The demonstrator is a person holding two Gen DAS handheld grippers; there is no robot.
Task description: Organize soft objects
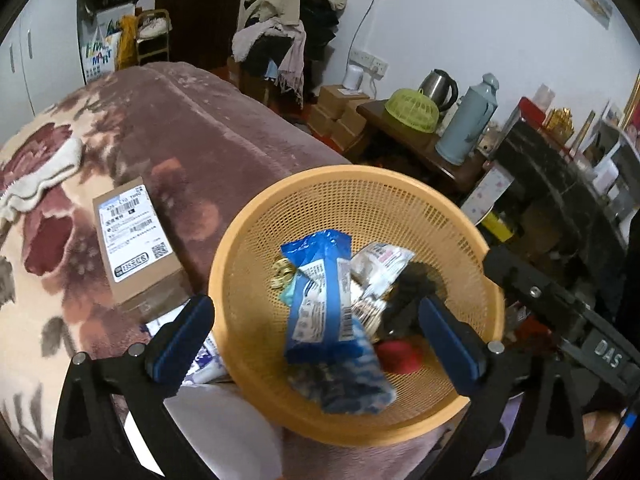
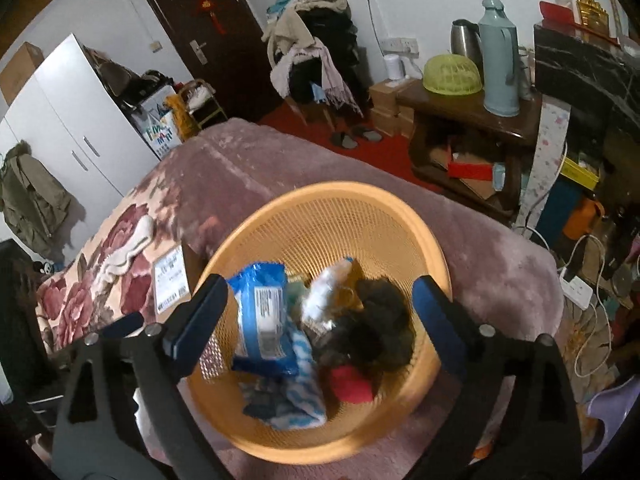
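Observation:
An orange mesh basket (image 1: pixel 400 184) (image 2: pixel 400 216) sits on the pink floral blanket. Inside lie a blue snack packet (image 1: pixel 320 300) (image 2: pixel 260 320), a blue-and-white checked cloth (image 1: pixel 352 384) (image 2: pixel 288 404), a dark fuzzy item (image 2: pixel 380 332), a red soft item (image 1: pixel 400 356) (image 2: pixel 352 384) and a white packet (image 1: pixel 380 264) (image 2: pixel 324 292). My left gripper (image 1: pixel 316 336) is open above the basket, empty. My right gripper (image 2: pixel 320 316) is open above the basket, empty. The right gripper's body (image 1: pixel 560 312) shows at right in the left wrist view.
A cardboard box with a shipping label (image 1: pixel 136 244) (image 2: pixel 172 280) lies left of the basket. A white cloth (image 1: pixel 44 176) (image 2: pixel 128 252) lies further left on the blanket (image 1: pixel 200 128). A wooden side table (image 2: pixel 460 108) with a thermos and kettle stands beyond the bed.

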